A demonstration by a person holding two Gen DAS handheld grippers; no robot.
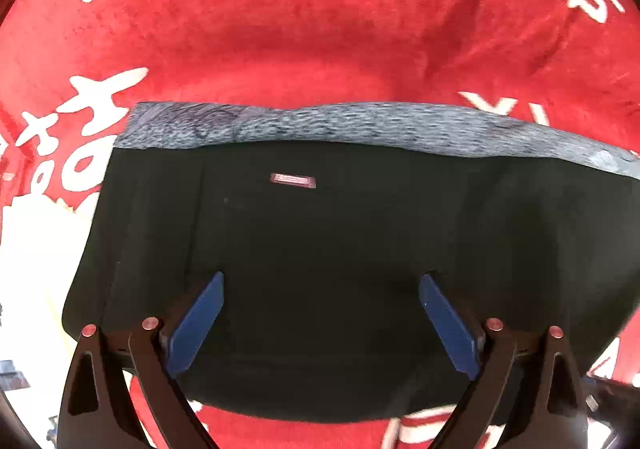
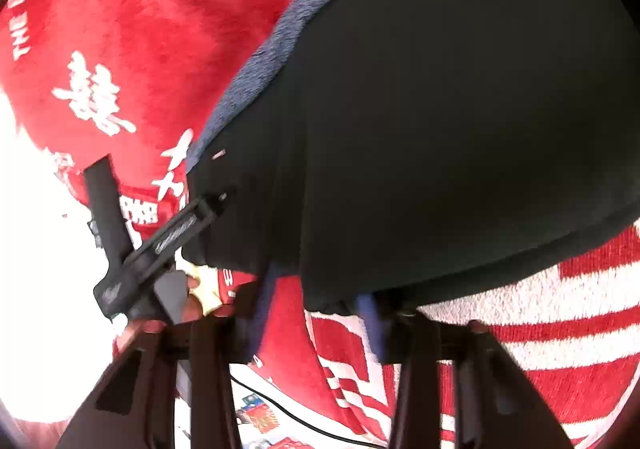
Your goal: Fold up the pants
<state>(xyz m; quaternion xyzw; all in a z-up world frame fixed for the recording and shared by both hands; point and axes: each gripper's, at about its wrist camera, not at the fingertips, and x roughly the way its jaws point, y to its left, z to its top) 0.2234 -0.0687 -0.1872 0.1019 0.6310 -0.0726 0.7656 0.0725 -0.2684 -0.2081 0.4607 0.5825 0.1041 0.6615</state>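
Observation:
The black pants [image 1: 320, 269] lie folded on a red blanket [image 1: 280, 29], grey fleece lining [image 1: 320, 125] showing along the far edge, with a small pink label [image 1: 293, 180]. My left gripper [image 1: 320, 281] is open above the pants, its blue pads [image 1: 196, 325] spread wide and empty. In the right wrist view the pants [image 2: 440, 129] fill the upper right. My right gripper [image 2: 320, 289] is at the near hem, its blue pads [image 2: 370, 313] partly under the cloth edge; whether it grips is hidden. The left gripper [image 2: 160, 233] shows at the left.
The red blanket [image 2: 120, 29] bears white characters [image 2: 92, 97] and white stripes [image 2: 560, 329] near the front. A black cable [image 2: 304, 421] and small printed packets lie on the floor below. A bright white area is at the left.

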